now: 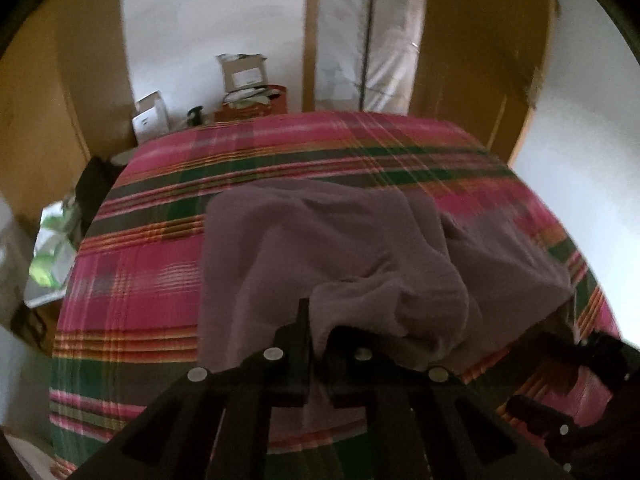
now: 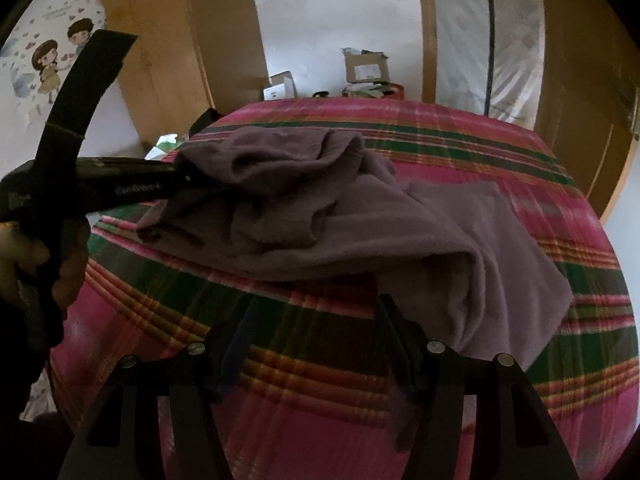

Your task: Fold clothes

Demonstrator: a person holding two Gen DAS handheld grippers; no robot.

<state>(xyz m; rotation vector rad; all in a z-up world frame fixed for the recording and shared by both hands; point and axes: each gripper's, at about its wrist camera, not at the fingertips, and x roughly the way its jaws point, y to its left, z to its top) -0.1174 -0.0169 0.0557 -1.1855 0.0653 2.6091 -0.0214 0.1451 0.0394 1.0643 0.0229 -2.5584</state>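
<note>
A mauve fleece garment (image 1: 320, 248) lies crumpled on a bed with a pink, green and orange plaid cover (image 1: 132, 280). My left gripper (image 1: 320, 340) is shut on a bunched edge of the garment and holds it lifted. In the right wrist view the left gripper (image 2: 188, 180) comes in from the left and grips the garment (image 2: 340, 220) at its far left corner. My right gripper (image 2: 316, 312) is open and empty, just above the plaid cover (image 2: 280, 360), in front of the garment's near edge. It also shows in the left wrist view (image 1: 580, 380) at the lower right.
Cardboard boxes (image 1: 244, 76) and a white box (image 1: 150, 116) stand beyond the bed's far edge. Wooden wardrobe panels (image 1: 472, 40) and a plastic-wrapped mattress (image 1: 368, 40) stand behind. Clutter (image 1: 52, 256) lies on the floor left of the bed.
</note>
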